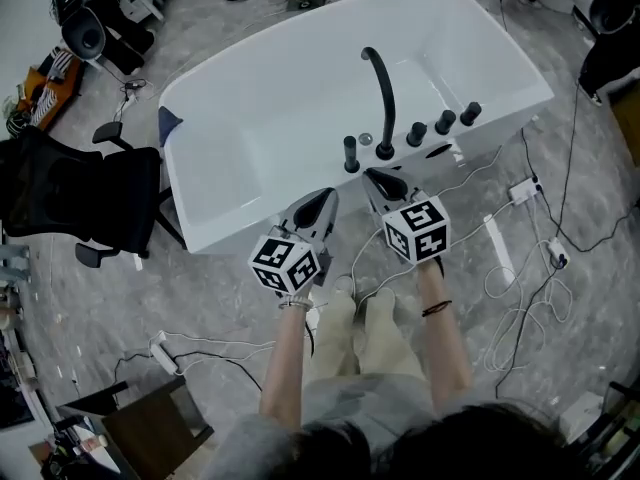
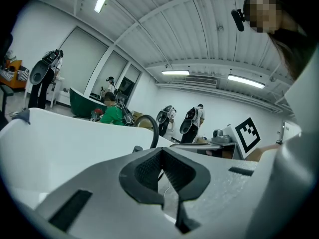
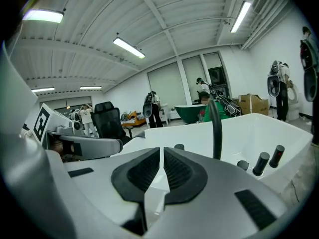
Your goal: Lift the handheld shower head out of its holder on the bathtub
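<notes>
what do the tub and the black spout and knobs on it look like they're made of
The bathtub is smooth glossy white, likely acrylic or enamel, judging by the soft sheen on its walls. The spout and knobs are matte black, probably coated metal. They show hardly any reflections, though plastic can't be ruled out.

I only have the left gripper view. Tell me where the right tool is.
Observer: Head view: the right tool hovers at the near tub rim, beside the base of the black spout.
Operator: Report its jaws.
Observer: Right gripper view shows them together, nothing between.
Operator: Locate the shower head.
Observer: A black upright handle, likely it, stands on the rim left of the spout, untouched.
</notes>
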`<state>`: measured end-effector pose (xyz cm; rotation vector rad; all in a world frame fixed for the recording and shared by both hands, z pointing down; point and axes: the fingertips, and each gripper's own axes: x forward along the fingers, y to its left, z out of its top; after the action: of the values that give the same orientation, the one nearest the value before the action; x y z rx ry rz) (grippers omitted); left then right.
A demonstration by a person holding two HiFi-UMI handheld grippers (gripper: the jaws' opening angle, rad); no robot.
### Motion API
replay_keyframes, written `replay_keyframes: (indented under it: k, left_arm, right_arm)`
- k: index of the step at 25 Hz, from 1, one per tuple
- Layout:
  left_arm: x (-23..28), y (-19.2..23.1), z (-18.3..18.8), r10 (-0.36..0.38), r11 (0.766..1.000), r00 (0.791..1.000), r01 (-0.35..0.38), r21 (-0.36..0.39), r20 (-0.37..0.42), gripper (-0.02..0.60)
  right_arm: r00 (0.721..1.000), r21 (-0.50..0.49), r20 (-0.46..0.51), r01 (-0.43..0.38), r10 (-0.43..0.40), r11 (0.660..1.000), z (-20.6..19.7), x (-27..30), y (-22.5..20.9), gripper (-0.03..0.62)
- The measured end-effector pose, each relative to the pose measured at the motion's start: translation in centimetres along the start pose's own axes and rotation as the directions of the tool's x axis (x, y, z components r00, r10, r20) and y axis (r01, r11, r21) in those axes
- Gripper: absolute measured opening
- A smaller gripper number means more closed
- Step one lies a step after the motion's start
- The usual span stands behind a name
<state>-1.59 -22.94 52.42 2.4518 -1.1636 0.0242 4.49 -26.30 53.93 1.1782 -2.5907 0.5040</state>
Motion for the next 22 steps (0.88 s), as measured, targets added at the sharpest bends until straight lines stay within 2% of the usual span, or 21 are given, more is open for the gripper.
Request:
replay_keyframes:
  k: [4, 7, 16, 22]
  left_arm:
    - [1.3, 2.0, -2.1, -0.009, 1.0, 0.999, 0.009, -0.006, -0.032, 0.005]
    - [2.3, 3.4, -3.6, -0.012, 1.0, 0.998, 0.012, -0.009, -0.054, 0.005]
    - [3.9, 7.7, -7.4, -0.005, 1.0, 0.993, 0.002, -0.03, -0.114, 0.005]
    - [4.9, 9.7, -9.1, -0.009, 0.999, 0.989, 0.002, -0.045, -0.146, 0.005]
  right_arm:
    - [1.0, 0.016, -0.012, -0.026, 0.026, 1.0, -2.2, 2.8, -0.7, 0.005]
    - [0.998, 0.029, -0.039, -0.044, 0.045, 0.999, -4.0, 4.7, -1.6, 0.052]
    - [0.995, 0.026, -0.086, -0.055, 0.057, 0.998, -7.3, 9.2, -4.1, 0.108]
    - [0.993, 0.008, -0.119, -0.023, 0.023, 1.0, -9.3, 11.9, -5.6, 0.151]
